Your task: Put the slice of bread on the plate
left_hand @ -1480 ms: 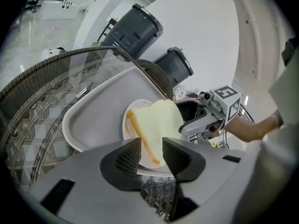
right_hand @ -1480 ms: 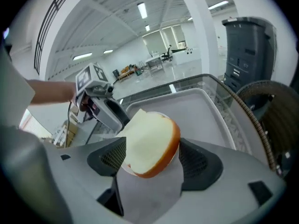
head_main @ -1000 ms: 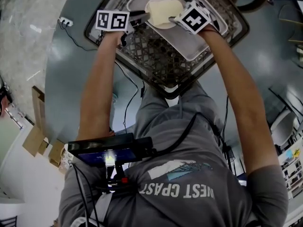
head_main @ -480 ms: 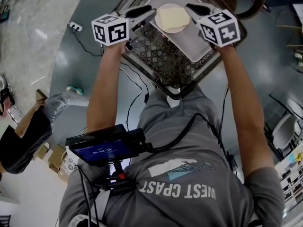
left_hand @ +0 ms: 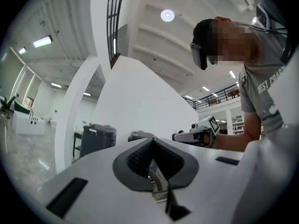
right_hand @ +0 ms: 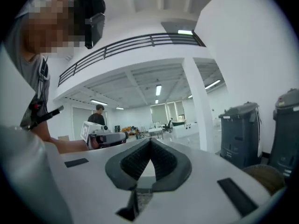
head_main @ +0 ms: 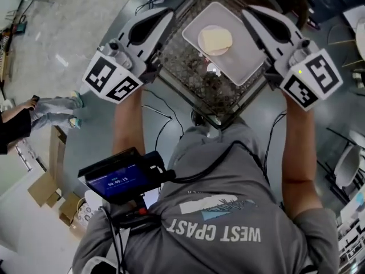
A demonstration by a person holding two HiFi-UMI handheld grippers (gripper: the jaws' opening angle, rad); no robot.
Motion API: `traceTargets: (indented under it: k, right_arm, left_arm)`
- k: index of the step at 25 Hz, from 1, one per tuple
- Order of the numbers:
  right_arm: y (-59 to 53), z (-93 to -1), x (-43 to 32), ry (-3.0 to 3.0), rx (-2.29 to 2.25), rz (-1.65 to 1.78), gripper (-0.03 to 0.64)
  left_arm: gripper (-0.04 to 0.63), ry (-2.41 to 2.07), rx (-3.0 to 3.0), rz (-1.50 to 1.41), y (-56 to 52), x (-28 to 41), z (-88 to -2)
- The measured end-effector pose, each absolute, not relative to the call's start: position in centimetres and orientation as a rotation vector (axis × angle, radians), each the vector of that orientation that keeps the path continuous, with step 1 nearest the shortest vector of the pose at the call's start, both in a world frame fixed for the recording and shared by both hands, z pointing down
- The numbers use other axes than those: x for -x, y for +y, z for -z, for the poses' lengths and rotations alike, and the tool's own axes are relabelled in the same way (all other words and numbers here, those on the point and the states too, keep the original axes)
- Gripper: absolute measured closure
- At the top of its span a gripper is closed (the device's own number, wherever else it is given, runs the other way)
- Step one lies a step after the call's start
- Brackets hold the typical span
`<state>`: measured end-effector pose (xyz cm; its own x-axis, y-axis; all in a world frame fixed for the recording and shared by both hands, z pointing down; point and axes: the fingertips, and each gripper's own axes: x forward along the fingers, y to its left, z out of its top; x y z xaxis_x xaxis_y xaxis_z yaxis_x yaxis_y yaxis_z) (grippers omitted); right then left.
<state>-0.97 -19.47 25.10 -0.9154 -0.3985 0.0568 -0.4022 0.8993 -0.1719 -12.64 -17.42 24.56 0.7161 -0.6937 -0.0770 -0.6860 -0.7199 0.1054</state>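
In the head view a pale slice of bread (head_main: 215,39) lies on a small round plate (head_main: 206,50), which sits on a white tray (head_main: 245,67). Both grippers are held high above the table, well clear of the bread. My left gripper (head_main: 168,11) (left_hand: 152,141) is at the left of the tray and my right gripper (head_main: 246,10) (right_hand: 150,141) at its right. Both have just closed their jaws; the pads meet and nothing is between them. Each gripper view looks out level over the room and shows the other gripper (left_hand: 201,133) (right_hand: 100,135), not the bread.
The tray rests on a dark mesh table (head_main: 188,76). A screen device (head_main: 122,181) hangs at the person's chest with cables. Another person's arm (head_main: 51,110) and cardboard boxes (head_main: 48,181) are on the floor side at left. Grey bins (right_hand: 240,132) stand in the hall.
Both grippers have risen from beside the plate toward the head camera and tipped to level. Their jaws have gone from open to shut. The bread stays on the plate.
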Motion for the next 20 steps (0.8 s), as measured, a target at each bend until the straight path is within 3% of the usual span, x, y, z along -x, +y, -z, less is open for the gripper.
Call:
traceTargets:
  k: [6,20]
  right_arm:
    - [-15.9,-18.3,-0.8,-3.14,-0.686,-0.09,0.612]
    - [-7.8,-13.7,-1.5,-3.183,-0.74,0.1,0.612]
  left_arm:
    - [0.589,-1.286,-2.976,0.228,-14.8,15.1,-18.9]
    - [0.589,-1.35,-3.052,0.313,-9.1,18.2,-16.3]
